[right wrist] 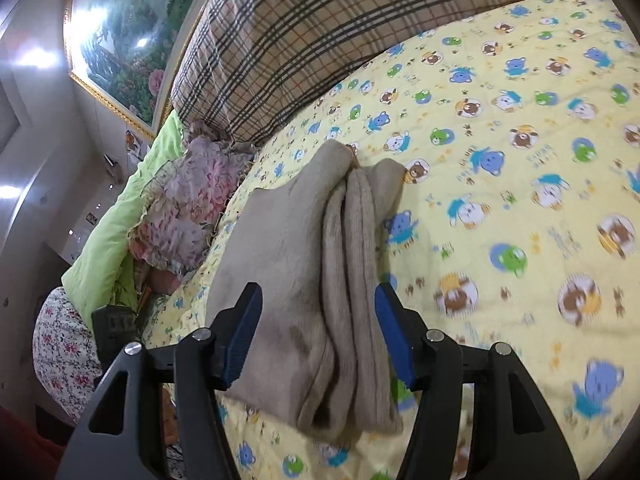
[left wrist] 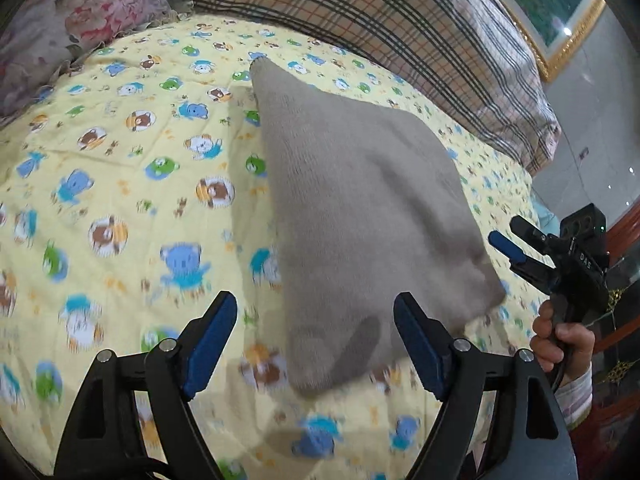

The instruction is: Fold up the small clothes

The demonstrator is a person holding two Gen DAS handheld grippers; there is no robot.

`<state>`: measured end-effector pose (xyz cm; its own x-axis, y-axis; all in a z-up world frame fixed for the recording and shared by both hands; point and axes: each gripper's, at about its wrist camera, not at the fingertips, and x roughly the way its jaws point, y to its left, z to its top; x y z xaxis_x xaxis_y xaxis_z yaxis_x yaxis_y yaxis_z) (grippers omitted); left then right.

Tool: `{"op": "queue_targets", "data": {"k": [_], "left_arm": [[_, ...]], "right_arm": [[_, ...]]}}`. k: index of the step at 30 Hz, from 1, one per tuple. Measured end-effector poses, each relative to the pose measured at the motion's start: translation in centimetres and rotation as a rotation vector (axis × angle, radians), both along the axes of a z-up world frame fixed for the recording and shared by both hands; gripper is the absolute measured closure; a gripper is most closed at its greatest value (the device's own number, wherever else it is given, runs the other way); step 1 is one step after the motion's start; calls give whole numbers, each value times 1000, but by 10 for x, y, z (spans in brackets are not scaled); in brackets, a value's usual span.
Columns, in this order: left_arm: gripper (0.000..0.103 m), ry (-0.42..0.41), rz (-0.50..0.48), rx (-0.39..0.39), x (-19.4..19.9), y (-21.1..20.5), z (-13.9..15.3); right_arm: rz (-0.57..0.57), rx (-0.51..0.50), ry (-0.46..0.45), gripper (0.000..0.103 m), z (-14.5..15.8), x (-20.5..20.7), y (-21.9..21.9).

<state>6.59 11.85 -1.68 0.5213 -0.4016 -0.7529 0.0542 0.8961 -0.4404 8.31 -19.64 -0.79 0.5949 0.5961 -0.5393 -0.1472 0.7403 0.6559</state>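
Left gripper: blue-padded fingers spread apart, gripping nothing, hovering over the near end of the garment.
Right gripper: fingers likewise apart, straddling the folded edge without clamping it; also seen in the left view, held in a hand.
Beige knit garment: folded, several layers stacked along one side, lying flat on the bed.
Yellow bear-print bedsheet: carries the garment.
Plaid pillow: along the far edge of the bed.
Floral pillow: far left corner.
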Motion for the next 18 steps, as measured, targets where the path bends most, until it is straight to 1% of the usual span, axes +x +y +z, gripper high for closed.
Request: {"op": "queue_targets", "data": {"k": [3, 11, 13, 16, 17, 18], "left_arm": [[20, 2, 2, 27, -20, -2, 1], [20, 18, -15, 65, -41, -15, -5], [20, 17, -2, 106, -41, -19, -10], [20, -4, 34, 203, -42, -22, -13], [20, -16, 44, 249, -43, -25, -13], [20, -24, 48, 275, -43, -27, -13]], "right_arm": [[10, -1, -12, 43, 1, -13, 7], [48, -43, -55, 43, 5, -34, 29], [48, -62, -59, 43, 5, -36, 31], [42, -114, -53, 43, 4, -37, 35], [44, -123, -51, 43, 3, -37, 36], [46, -128, -49, 43, 2, -37, 36]]}}
